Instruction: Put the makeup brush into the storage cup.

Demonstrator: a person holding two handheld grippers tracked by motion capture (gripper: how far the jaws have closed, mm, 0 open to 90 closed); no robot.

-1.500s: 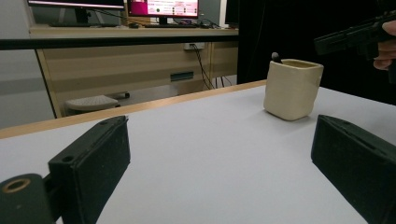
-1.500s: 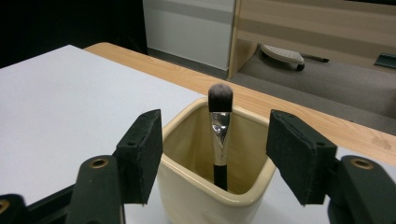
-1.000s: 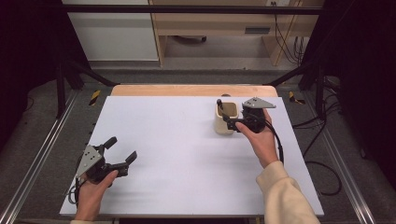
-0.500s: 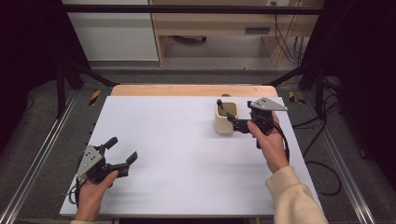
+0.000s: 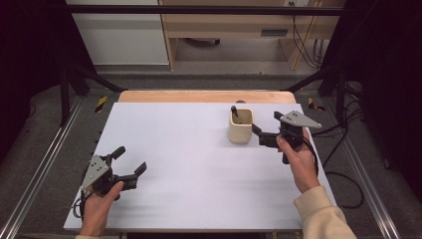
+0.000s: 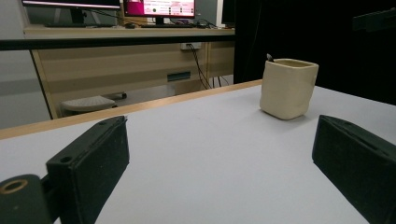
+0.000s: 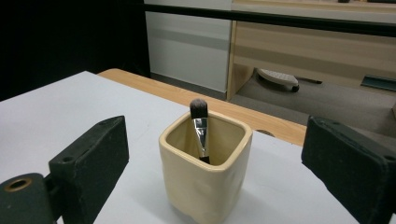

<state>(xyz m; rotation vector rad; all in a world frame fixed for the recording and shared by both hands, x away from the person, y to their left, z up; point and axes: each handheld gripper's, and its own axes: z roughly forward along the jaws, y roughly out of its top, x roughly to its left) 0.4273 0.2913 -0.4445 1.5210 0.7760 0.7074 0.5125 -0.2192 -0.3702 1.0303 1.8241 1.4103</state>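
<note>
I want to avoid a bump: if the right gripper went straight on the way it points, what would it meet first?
Most likely the cream cup, which sits between the open jaws of the right gripper, with the brush standing inside it.

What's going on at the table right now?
A person holds a gripper in each hand over a white table. The right gripper sits open just beside a cream cup, not gripping it. A makeup brush stands in the cup, bristles up, leaning on the inner wall. The left gripper rests open near the table's front left corner, away from the cup.
</note>
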